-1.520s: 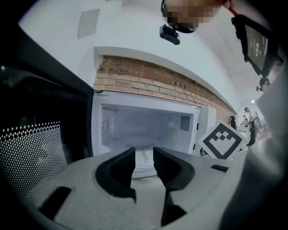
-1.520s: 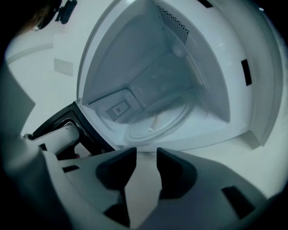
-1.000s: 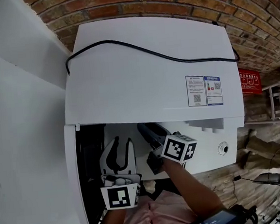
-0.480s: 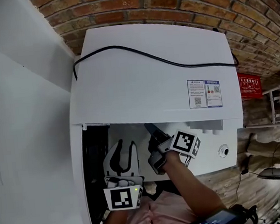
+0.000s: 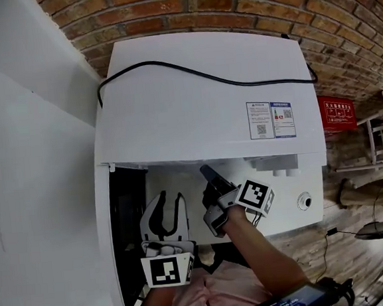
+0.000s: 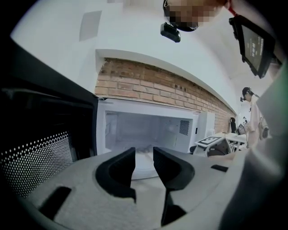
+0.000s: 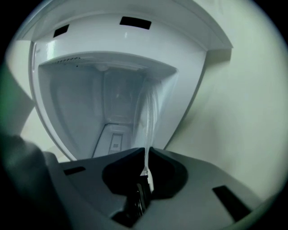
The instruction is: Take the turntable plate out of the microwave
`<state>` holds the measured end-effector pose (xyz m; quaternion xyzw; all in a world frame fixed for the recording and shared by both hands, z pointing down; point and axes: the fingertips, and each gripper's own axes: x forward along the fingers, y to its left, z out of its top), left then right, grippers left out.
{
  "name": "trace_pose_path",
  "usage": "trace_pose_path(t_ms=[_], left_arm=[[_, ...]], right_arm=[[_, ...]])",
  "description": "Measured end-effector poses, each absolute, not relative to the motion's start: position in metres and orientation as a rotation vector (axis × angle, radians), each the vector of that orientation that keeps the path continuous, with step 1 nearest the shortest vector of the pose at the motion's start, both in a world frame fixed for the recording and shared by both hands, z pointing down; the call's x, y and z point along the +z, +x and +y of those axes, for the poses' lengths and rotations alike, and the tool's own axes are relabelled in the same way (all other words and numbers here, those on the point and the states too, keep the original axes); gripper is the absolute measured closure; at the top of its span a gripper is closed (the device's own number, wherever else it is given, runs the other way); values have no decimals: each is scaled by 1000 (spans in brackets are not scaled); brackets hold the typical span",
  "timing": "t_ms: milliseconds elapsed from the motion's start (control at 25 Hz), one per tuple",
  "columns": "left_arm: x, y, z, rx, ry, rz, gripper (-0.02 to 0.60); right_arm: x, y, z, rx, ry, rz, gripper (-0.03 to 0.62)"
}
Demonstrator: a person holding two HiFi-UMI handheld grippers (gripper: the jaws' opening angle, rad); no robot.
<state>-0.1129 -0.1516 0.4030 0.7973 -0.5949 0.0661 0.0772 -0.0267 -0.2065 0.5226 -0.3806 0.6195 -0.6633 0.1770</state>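
Note:
The white microwave [image 5: 201, 108] stands with its door [image 5: 122, 241] swung open to the left. In the head view my right gripper [image 5: 207, 172] reaches into the cavity mouth. The right gripper view is rolled, so the clear glass turntable plate [image 7: 150, 114] appears edge-on and upright. My right gripper [image 7: 146, 153] has just been closing and is now shut on the plate's rim. My left gripper [image 5: 168, 199] is held open in front of the cavity, touching nothing. In the left gripper view, the plate [image 6: 143, 165] shows pale between the open left gripper [image 6: 144, 155].
A black cable [image 5: 205, 78] lies across the microwave's top. A brick wall [image 5: 232, 5] is behind it and a white wall [image 5: 29, 130] to the left. The control knob [image 5: 304, 202] sits on the panel at the right. A person's forearm follows the right gripper.
The right gripper has rolled, its marker cube turning, and its jaws have come together on the plate's rim. The left gripper has stayed where it was, open.

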Motion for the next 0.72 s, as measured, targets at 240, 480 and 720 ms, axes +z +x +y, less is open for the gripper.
trace_pose_path(t_ms=[240,480,720], left_arm=[[401,-112,-147,196,2391,-1787,454],[400,-108,-141,192,2396,-1779,456],[399,-99,-138,189,2413,-1760,456]], right_arm=[[524,-29,-185,-1895,-1062,1735,567],[522,-29,-165,-1890,-1051,1753,563],[523,-25,-150,-1898,-1066,1756,555]])
